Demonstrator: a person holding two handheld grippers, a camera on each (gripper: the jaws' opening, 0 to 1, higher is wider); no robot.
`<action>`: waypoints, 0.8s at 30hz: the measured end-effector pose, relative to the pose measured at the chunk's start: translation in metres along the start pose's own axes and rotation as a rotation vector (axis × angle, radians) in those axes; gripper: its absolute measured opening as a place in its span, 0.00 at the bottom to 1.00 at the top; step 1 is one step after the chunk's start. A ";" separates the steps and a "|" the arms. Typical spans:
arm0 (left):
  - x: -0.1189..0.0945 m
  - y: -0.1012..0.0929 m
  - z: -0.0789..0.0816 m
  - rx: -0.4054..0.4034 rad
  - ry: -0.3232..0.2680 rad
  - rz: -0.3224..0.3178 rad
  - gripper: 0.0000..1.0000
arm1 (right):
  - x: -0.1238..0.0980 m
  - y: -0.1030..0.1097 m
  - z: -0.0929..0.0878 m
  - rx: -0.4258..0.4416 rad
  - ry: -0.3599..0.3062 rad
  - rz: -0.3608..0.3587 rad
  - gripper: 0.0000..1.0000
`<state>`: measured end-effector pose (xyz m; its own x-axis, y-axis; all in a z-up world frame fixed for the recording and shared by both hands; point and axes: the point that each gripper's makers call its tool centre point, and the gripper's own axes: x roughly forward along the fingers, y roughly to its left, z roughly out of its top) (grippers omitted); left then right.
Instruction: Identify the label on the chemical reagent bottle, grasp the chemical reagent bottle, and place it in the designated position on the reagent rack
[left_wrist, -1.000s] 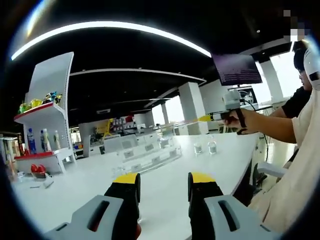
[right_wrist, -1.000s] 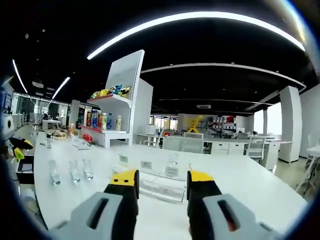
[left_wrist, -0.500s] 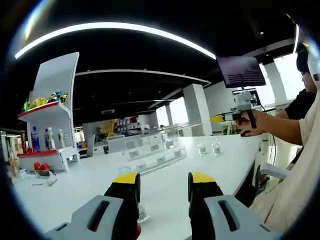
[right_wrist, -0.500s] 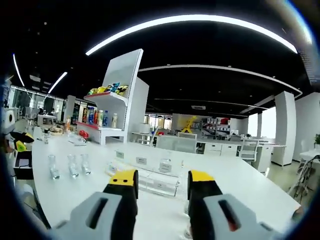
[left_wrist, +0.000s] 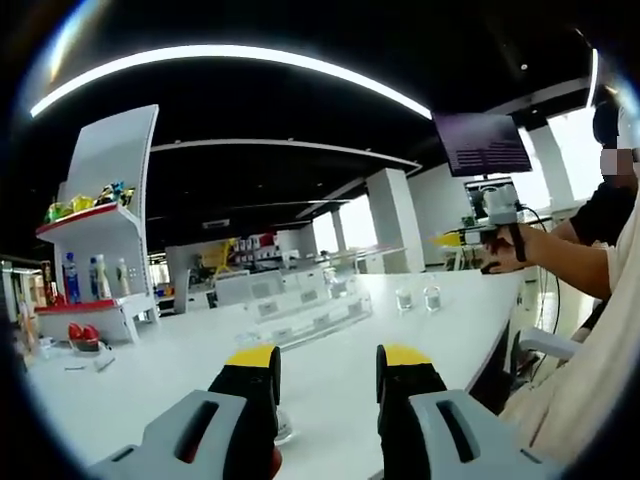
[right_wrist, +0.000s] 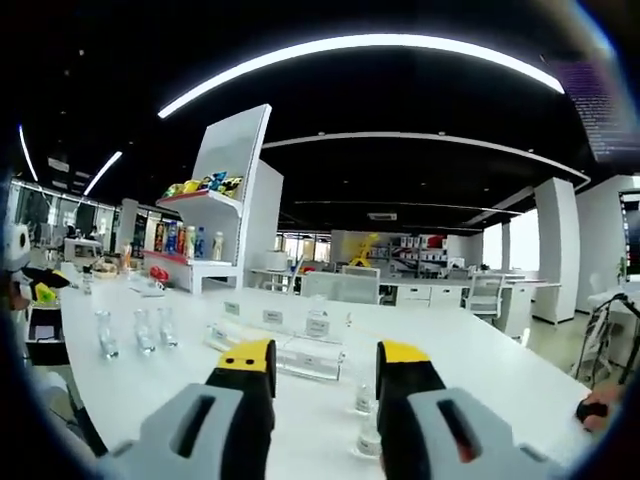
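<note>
My left gripper (left_wrist: 328, 375) is open above the white table (left_wrist: 150, 370), nothing between its yellow-tipped fingers. A clear tiered reagent rack (left_wrist: 300, 315) stands ahead of it, and two small clear bottles (left_wrist: 417, 297) stand to the rack's right. A hand holds the right gripper (left_wrist: 495, 215) above the table's far right. In the right gripper view my right gripper (right_wrist: 325, 372) is open over the rack (right_wrist: 290, 345), which carries one bottle (right_wrist: 318, 322). Two small bottles (right_wrist: 366, 415) stand on the table just inside its right finger. Three more bottles (right_wrist: 140, 330) stand at the left.
A tall white shelf unit (left_wrist: 95, 250) with snacks and drinks stands behind the table's left end. A person (left_wrist: 600, 300) sits at the table's right edge, under a wall monitor (left_wrist: 480, 140). A small glass bottle (left_wrist: 284, 425) shows beside my left finger.
The right gripper's view has swung right and dipped, bringing two small bottles in beside its right finger. In the left gripper view the hand-held right gripper has drifted right.
</note>
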<state>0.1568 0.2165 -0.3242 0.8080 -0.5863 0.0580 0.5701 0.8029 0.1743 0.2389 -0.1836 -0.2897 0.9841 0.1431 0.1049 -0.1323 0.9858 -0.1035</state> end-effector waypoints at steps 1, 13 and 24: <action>0.000 0.000 0.000 0.000 -0.001 0.000 0.39 | -0.002 -0.001 0.000 -0.002 -0.004 -0.007 0.40; 0.000 -0.003 0.006 0.006 -0.012 0.001 0.39 | -0.022 -0.008 -0.006 -0.020 -0.005 -0.043 0.40; -0.001 -0.001 0.009 0.005 -0.016 0.014 0.39 | -0.034 -0.014 -0.013 0.014 0.005 -0.074 0.40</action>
<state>0.1545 0.2154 -0.3157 0.8134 -0.5767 0.0762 0.5579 0.8105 0.1784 0.2083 -0.2034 -0.3043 0.9918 0.0695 0.1073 -0.0609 0.9948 -0.0815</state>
